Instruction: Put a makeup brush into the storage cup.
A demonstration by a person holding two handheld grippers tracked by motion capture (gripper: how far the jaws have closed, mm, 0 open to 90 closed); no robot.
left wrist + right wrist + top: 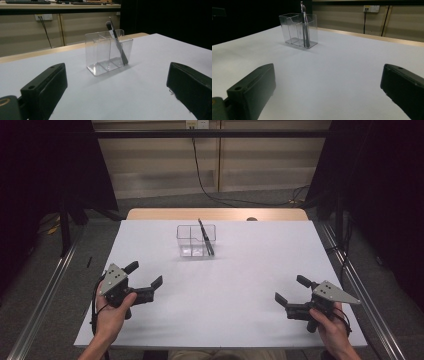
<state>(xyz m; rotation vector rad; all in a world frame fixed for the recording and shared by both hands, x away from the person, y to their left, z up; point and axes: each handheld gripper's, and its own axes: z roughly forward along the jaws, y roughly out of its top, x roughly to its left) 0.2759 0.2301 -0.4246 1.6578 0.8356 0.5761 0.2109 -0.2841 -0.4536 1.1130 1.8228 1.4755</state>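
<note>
One clear organizer with three compartments stands at upper centre of the high view, on the white bench. One dark brush leans tilted in its right-hand compartment. Two tools rest lower down, well apart from it: left tool and right tool, both with jaws spread and empty.

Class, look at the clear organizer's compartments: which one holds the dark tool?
The right-end compartment of the clear organizer, seen from the person's side: the dark tool leans inside it. The other compartments hold nothing.
</note>
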